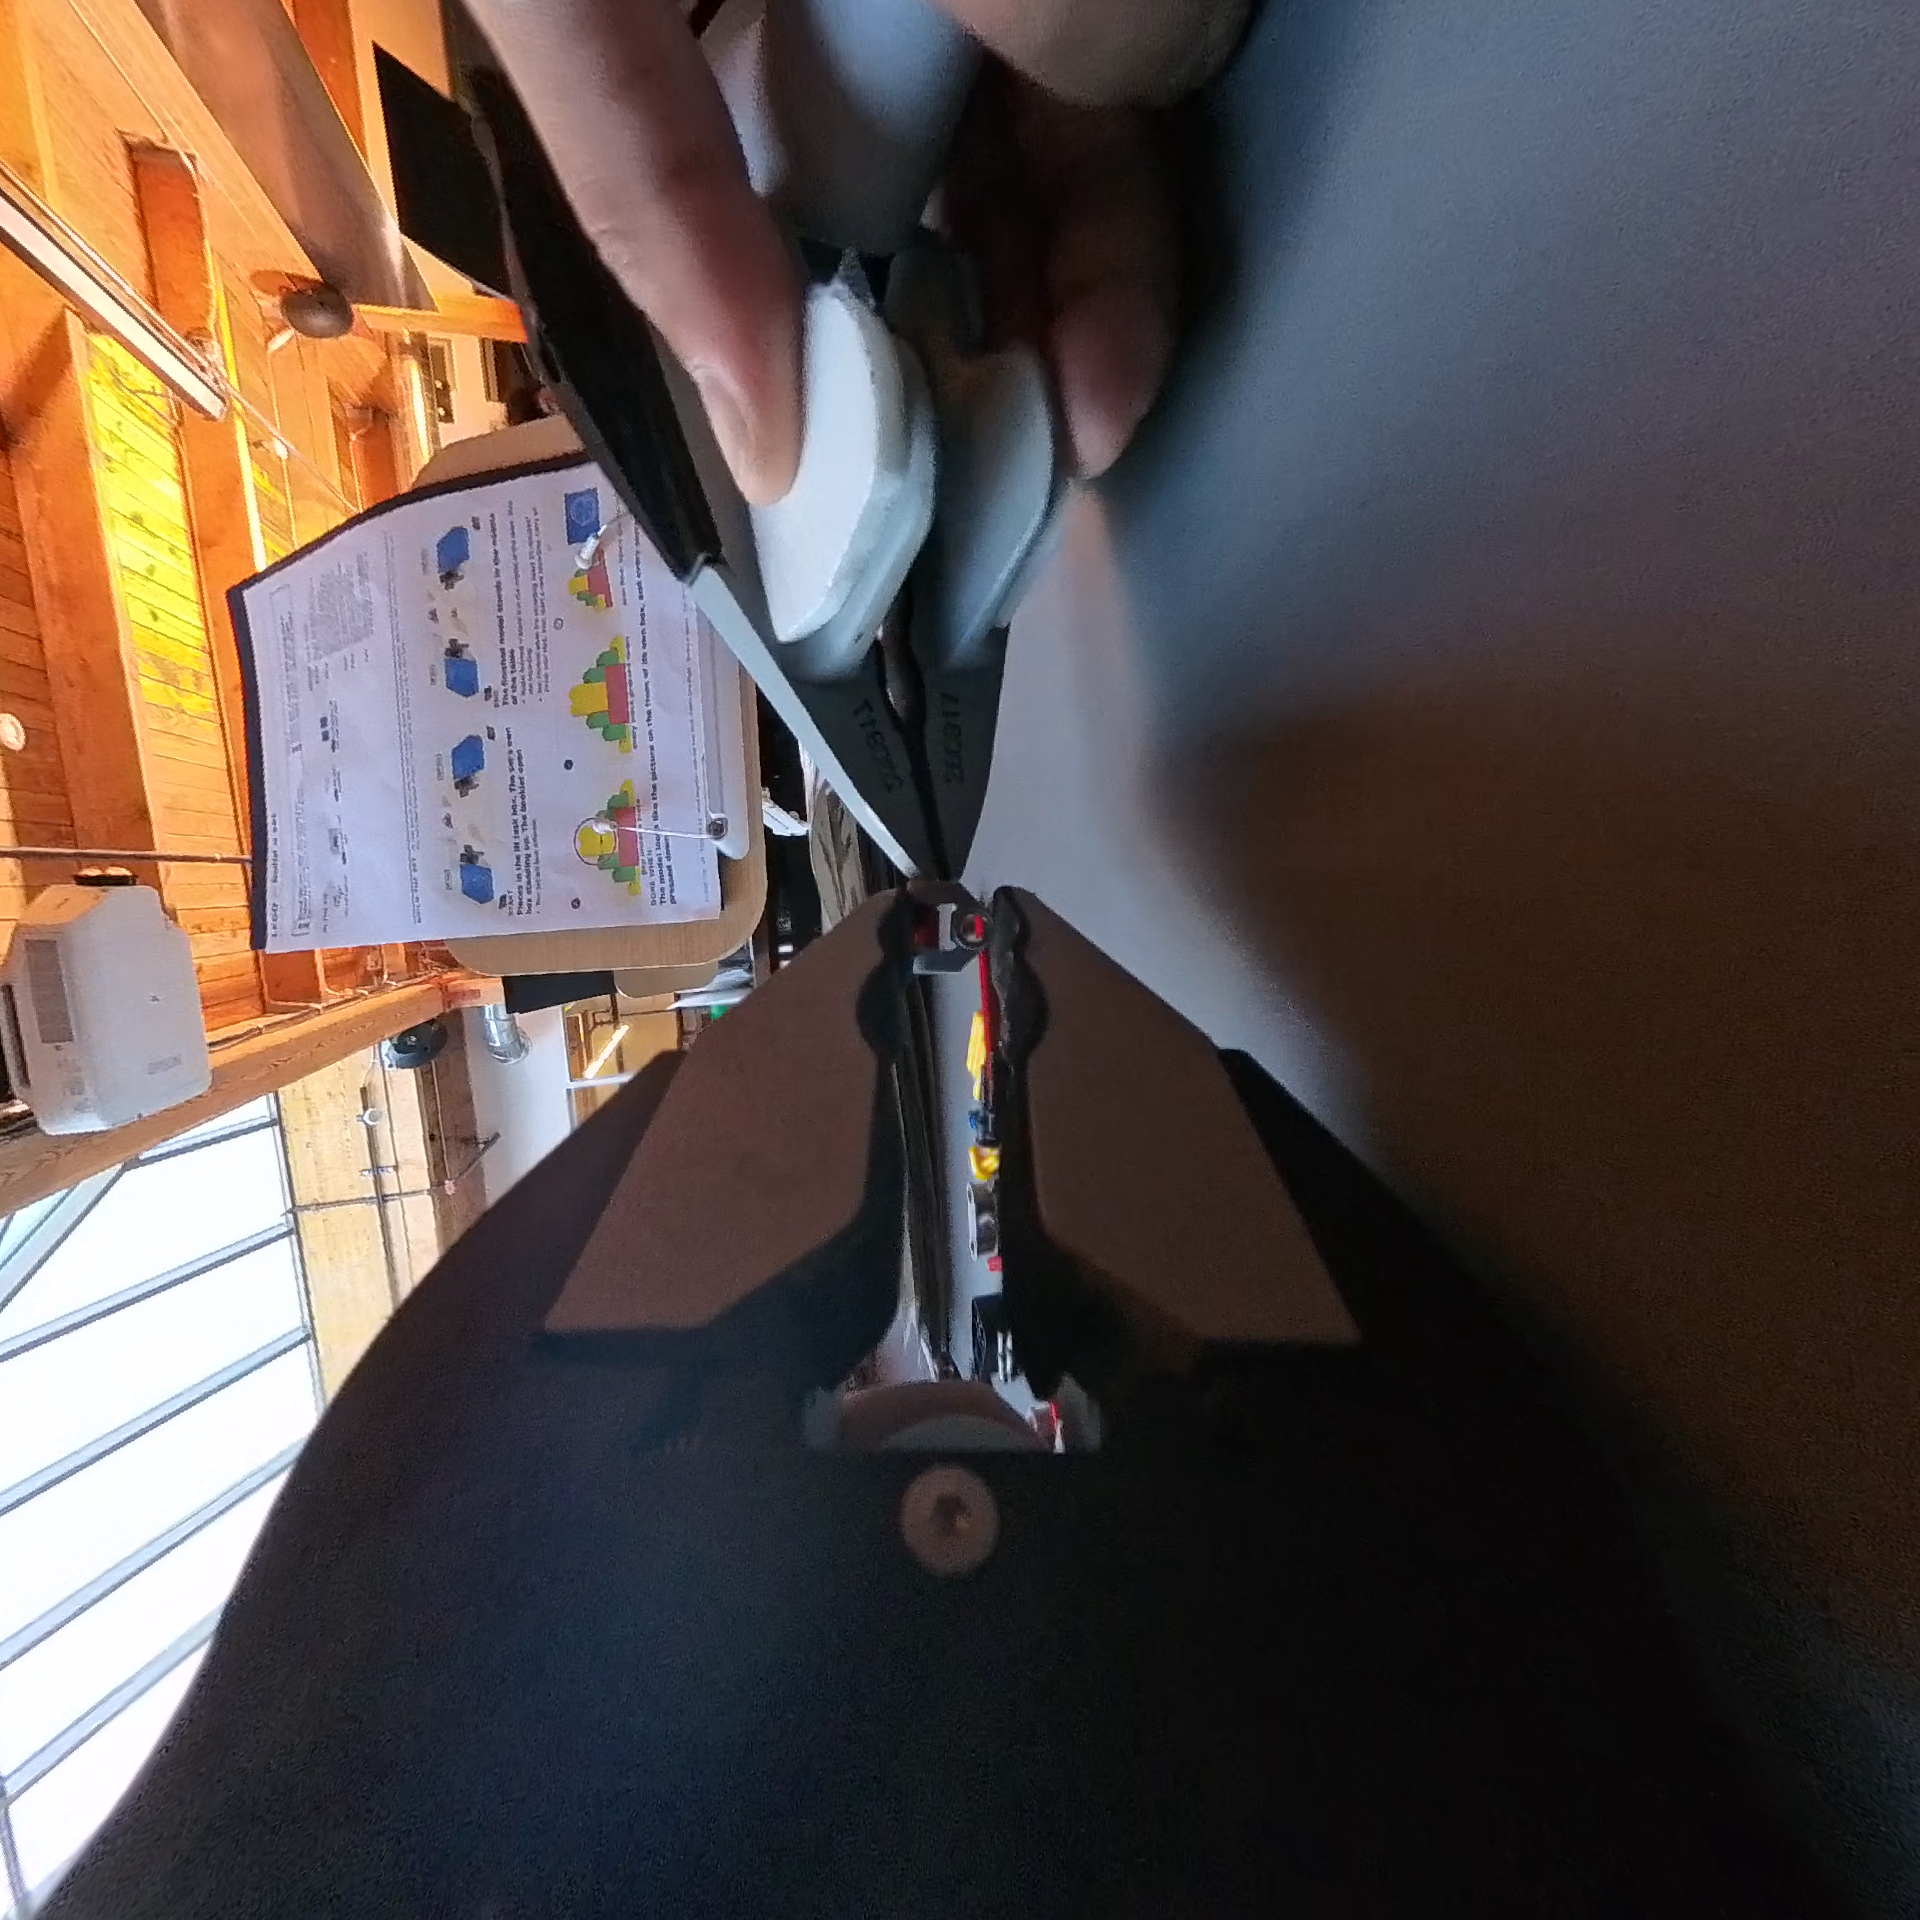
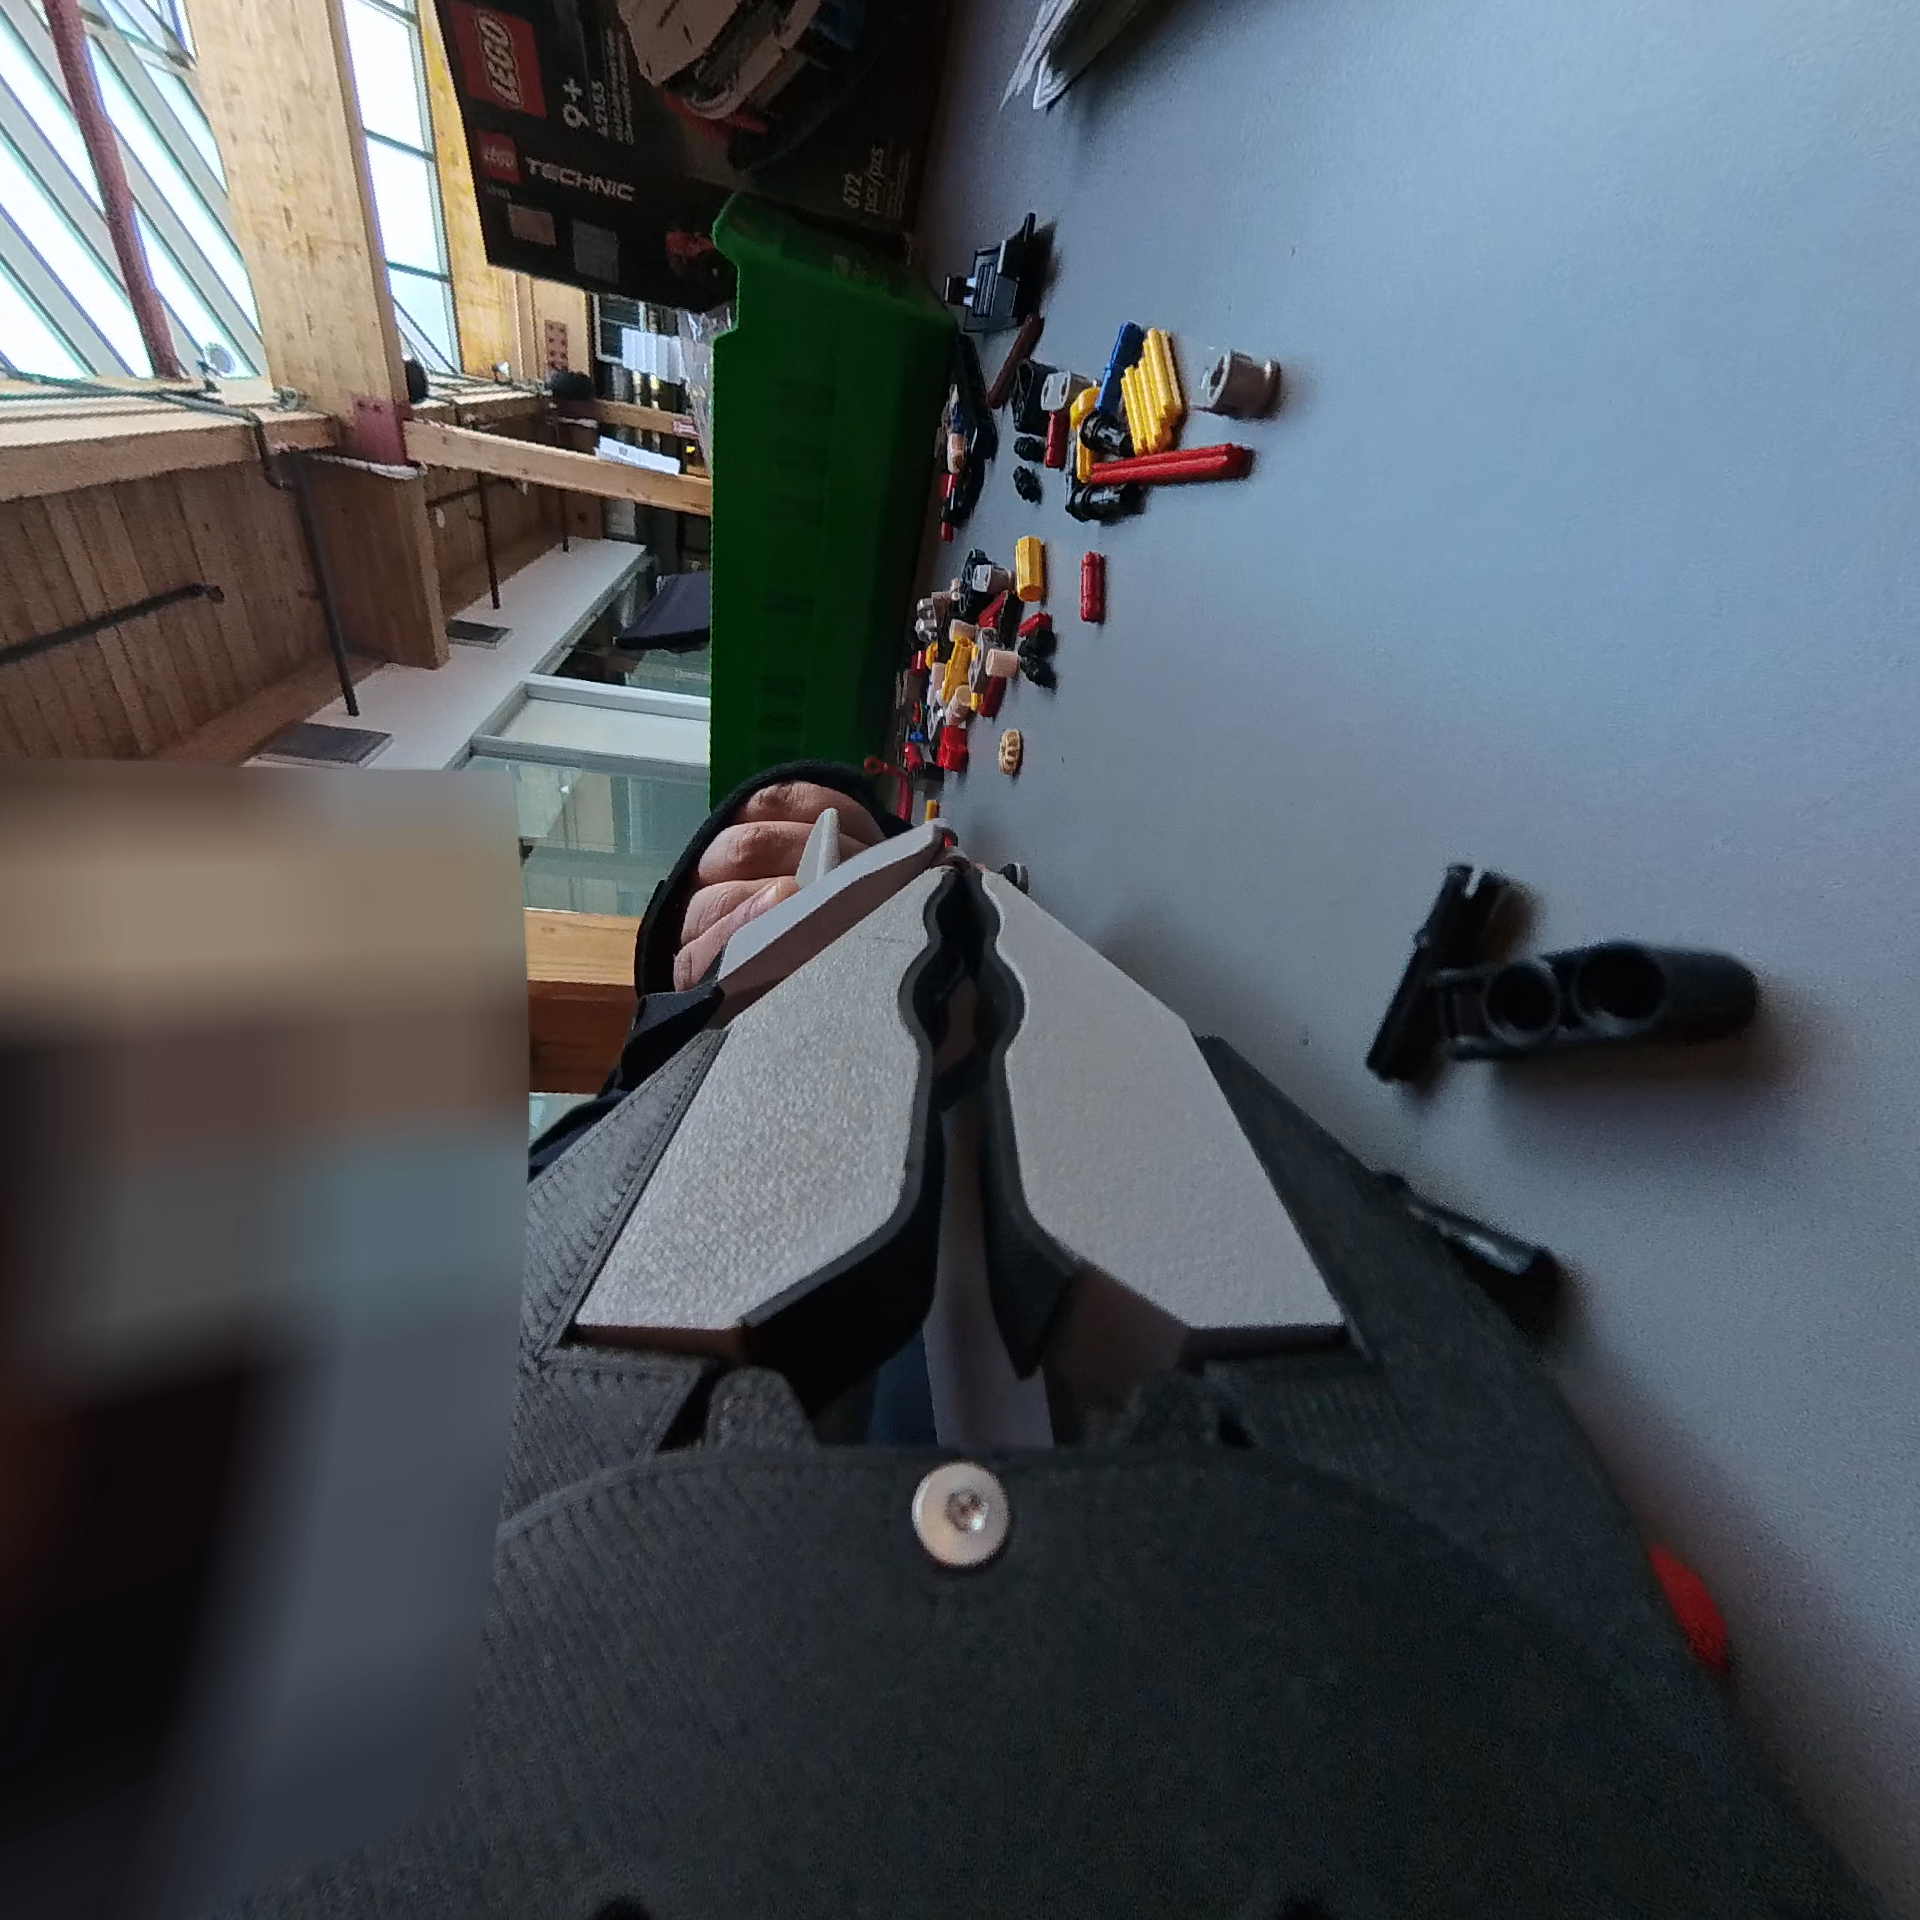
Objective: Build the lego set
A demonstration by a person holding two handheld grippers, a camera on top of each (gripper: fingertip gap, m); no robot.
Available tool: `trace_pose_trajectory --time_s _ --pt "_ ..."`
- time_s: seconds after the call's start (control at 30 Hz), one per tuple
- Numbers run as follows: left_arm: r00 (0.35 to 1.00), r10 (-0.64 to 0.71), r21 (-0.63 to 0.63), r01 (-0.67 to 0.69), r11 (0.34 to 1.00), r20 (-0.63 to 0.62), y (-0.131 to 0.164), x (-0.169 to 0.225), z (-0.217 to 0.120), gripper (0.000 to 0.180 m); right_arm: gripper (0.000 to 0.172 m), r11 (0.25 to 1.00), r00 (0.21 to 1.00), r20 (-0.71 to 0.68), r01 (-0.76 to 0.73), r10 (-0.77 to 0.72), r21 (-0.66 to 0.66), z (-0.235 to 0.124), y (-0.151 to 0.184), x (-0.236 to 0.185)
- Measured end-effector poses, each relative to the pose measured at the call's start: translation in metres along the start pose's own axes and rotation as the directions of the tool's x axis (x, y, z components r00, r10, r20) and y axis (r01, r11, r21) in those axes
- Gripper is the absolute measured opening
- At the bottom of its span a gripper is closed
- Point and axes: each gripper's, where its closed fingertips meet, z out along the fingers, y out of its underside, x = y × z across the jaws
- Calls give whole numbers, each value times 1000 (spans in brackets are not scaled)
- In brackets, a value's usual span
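The left gripper (image 1: 951, 925) is clamped on a small grey piece with red inside (image 1: 954, 928), just above the grey table (image 1: 1455, 520). The right gripper (image 2: 964, 878) has its fingers together, tip to tip with the left one, and whether it pinches the piece I cannot tell. Loose bricks (image 2: 1132, 416) lie by a green bin (image 2: 821, 499).

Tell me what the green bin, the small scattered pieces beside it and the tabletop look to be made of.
Green bin: likely moulded plastic, with a uniform saturated colour and a faint sheen. Scattered pieces: glossy hard plastic, judging by bright colours, crisp moulded shapes and highlights. Tabletop: smooth matte grey, probably laminate; the material itself is unclear.
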Motion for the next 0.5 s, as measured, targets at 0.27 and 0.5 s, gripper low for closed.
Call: trace_pose_trajectory --time_s 0.27,0.5 --pt "802 -560 339 597 727 -208 -9 -48 -22 13 0 934 914 203 332 -352 130 -12 -13 -49" --pt "370 -652 363 919 154 -662 -48 -74 -44 13 0 645 626 169 759 -761 91 -34 13 -66"
